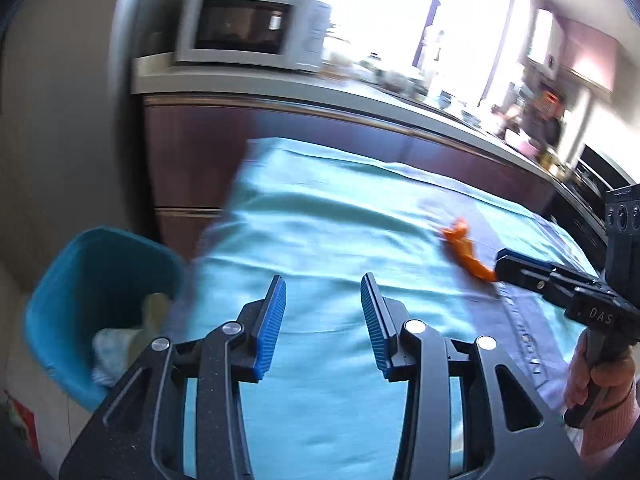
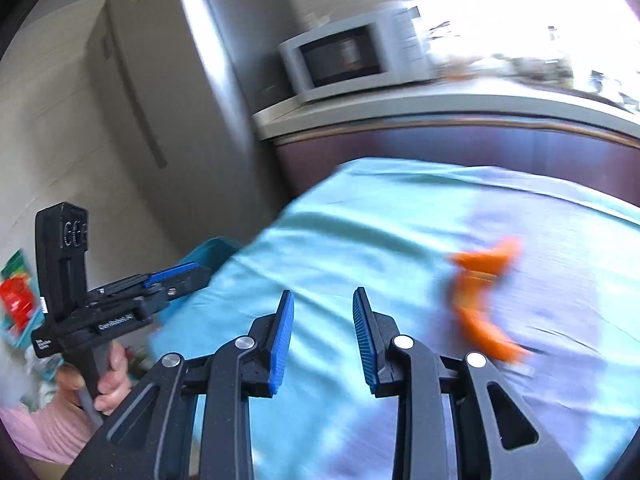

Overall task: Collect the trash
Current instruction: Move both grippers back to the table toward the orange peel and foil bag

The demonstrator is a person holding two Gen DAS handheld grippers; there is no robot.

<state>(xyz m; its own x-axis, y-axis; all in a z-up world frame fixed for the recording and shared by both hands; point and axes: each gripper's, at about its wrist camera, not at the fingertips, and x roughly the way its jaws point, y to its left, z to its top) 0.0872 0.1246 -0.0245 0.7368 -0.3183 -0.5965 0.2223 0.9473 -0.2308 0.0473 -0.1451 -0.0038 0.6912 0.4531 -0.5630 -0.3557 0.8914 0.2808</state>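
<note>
An orange scrap of trash (image 1: 466, 250) lies on the light blue tablecloth (image 1: 320, 220), right of centre; it also shows in the right wrist view (image 2: 482, 304), blurred. A blue bin (image 1: 92, 284) stands off the table's left edge with crumpled pale trash (image 1: 120, 344) inside. My left gripper (image 1: 323, 320) is open and empty above the cloth near the bin. My right gripper (image 2: 323, 336) is open and empty, left of the orange scrap; in the left wrist view its tip (image 1: 508, 266) sits beside the scrap.
A kitchen counter (image 1: 280, 88) with a white microwave (image 1: 248, 28) runs behind the table. A grey fridge (image 2: 160, 80) stands at the left. Colourful packaging (image 2: 18, 300) lies on the floor at far left.
</note>
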